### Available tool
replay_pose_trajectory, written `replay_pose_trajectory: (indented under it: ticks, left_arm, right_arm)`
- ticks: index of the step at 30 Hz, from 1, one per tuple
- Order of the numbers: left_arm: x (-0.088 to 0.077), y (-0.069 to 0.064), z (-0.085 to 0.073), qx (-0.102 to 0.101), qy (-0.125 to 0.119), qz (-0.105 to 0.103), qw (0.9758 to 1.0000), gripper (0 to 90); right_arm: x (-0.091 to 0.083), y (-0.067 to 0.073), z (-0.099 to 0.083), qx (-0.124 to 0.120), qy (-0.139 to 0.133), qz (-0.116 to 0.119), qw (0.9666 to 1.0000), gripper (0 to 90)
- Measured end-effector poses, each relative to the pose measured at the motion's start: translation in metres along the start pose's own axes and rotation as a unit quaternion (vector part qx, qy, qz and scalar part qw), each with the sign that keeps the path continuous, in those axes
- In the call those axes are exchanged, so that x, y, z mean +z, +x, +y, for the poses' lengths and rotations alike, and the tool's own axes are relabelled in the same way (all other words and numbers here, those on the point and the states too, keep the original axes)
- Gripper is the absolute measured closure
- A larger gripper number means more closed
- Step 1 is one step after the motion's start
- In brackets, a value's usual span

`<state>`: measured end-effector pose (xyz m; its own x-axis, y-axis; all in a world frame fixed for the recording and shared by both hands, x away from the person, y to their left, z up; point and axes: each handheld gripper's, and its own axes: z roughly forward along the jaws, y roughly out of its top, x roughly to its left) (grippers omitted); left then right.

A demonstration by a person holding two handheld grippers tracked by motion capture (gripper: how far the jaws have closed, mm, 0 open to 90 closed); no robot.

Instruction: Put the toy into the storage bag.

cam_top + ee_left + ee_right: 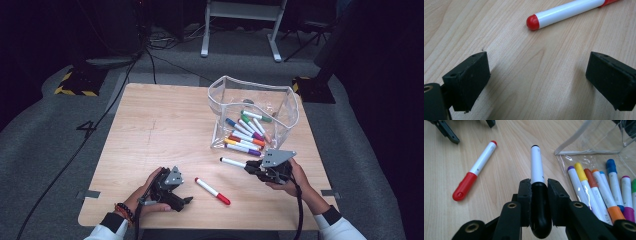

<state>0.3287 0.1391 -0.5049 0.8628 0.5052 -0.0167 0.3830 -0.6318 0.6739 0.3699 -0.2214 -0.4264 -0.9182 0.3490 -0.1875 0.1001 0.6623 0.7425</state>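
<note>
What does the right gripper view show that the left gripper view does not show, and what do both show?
Right gripper view alone: the right claw shut on the black marker by its cap, and the clear pouch holding colored markers.

Left gripper view alone: the left claw, jaws wide apart with nothing between them.

Both: the red marker lying on the wooden table.

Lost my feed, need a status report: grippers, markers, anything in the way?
Right gripper shut on black marker. Left gripper open, red marker just ahead. Clear pouch open, path unobstructed.
</note>
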Motion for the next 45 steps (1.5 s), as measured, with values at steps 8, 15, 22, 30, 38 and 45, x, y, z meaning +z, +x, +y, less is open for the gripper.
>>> replay_pose_trajectory:
  ticks: [8, 15, 22, 30, 38, 45]
  left_arm:
    - [0.0, 0.0, 0.0, 0.0, 0.0, 0.0, 1.0, 5.7]
    - [0.0, 0.0, 0.0, 0.0, 0.0, 0.0, 1.0, 5.7]
    - [0.0, 0.0, 0.0, 0.0, 0.0, 0.0, 1.0, 5.6]
    - [0.0, 0.0, 0.0, 0.0, 0.0, 0.0, 1.0, 5.6]
    - [0.0, 0.0, 0.0, 0.0, 0.0, 0.0, 1.0, 5.6]
    - [0.0, 0.0, 0.0, 0.0, 0.0, -0.001, 1.0, 5.7]
  right_arm:
    - [-0.028, -0.008, 0.025, -0.025, -0.021, -0.026, 0.9991, 73.7]
    - [-0.059, -0.019, 0.05, -0.041, -0.041, -0.055, 0.9968, 73.8]
    - [-0.086, -0.041, 0.07, -0.036, -0.07, -0.083, 0.9935, 73.7]
    - [-0.095, -0.077, 0.086, -0.008, -0.079, -0.107, 0.9911, 73.8]
    - [-0.076, -0.113, 0.09, 0.02, -0.049, -0.117, 0.9917, 73.8]
    - [-0.056, -0.139, 0.083, 0.055, -0.026, -0.11, 0.9921, 73.7]
